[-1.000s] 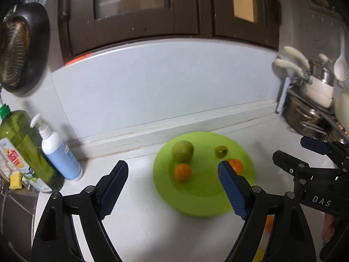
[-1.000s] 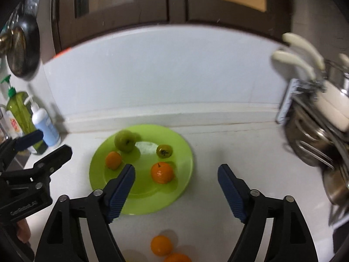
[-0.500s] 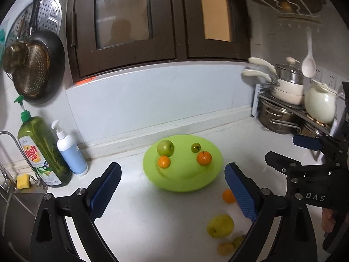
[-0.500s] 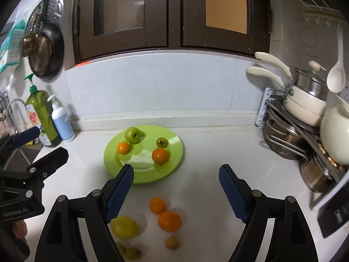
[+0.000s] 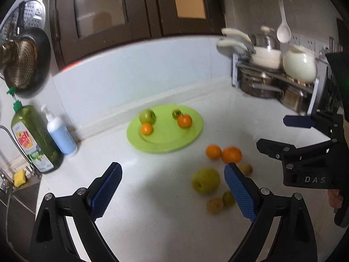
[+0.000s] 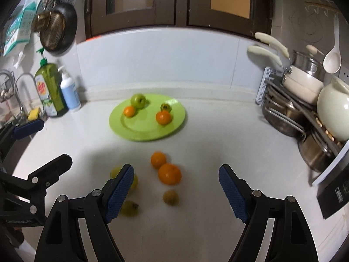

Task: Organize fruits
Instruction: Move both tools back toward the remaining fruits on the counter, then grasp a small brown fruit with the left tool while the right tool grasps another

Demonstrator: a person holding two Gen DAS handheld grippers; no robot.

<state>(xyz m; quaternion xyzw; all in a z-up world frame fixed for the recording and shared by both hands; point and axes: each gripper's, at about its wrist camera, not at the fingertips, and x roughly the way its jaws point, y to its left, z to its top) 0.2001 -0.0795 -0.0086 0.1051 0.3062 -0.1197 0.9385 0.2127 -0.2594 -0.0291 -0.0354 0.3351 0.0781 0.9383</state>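
A lime-green plate sits near the back wall with a green apple, a small orange, a bigger orange and a small green fruit on it. Loose on the white counter in front of it lie two oranges, a yellow-green apple and several small brownish fruits. My left gripper hovers open over the counter, left of the loose fruit. My right gripper is open above the loose oranges. Neither holds anything.
A green dish-soap bottle and a white-and-blue pump bottle stand at the back left by the sink, with a yellow sponge. A rack of pots and a white jug fills the right side. A pan hangs on the left wall.
Both grippers have drawn back from the plate, so it looks smaller and the loose fruit has come into view. The left jaws have spread a little wider.
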